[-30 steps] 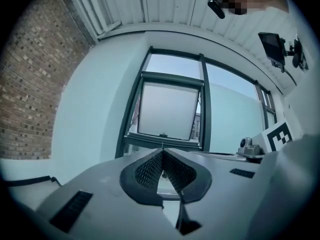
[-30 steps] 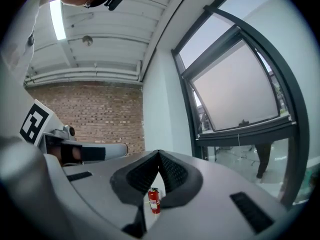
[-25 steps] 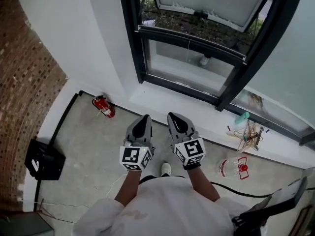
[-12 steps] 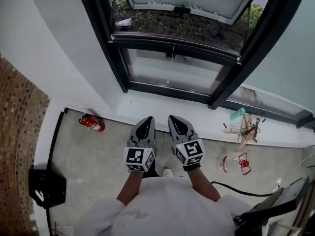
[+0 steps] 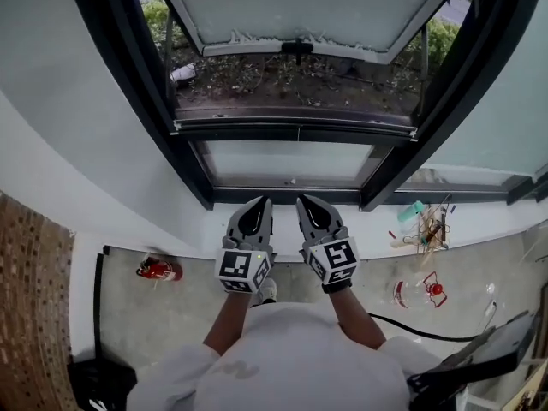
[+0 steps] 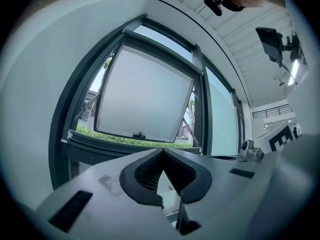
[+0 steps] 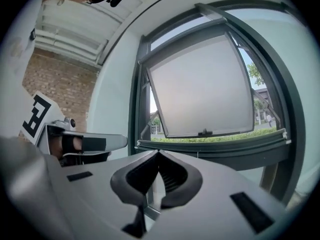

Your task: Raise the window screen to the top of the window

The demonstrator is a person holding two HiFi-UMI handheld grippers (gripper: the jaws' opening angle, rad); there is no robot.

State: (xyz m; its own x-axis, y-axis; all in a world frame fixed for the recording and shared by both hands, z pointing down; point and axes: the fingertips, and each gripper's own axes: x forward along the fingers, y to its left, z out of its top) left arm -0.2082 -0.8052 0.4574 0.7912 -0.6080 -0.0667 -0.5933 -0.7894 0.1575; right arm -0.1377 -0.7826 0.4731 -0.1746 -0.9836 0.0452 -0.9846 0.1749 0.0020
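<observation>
Facing window [image 5: 137, 75] straight on now; before, it sat up and to right. Both grippers now reach over white sill [image 5: 377, 225], side by side. Left gripper [image 5: 259, 201] shut tight, empty. Right gripper [image 5: 306, 199] shut too, empty. Screen bar [image 5: 295, 129] sits low, under open pane [image 5: 291, 7]. Red fire extinguisher [image 5: 156, 270] on grey floor [image 5: 163, 315], left. Brick wall [image 5: 30, 315] far left. Bottle [image 5: 409, 293] on floor, right.

Open gap beneath tilted sash [image 5: 300, 7]
</observation>
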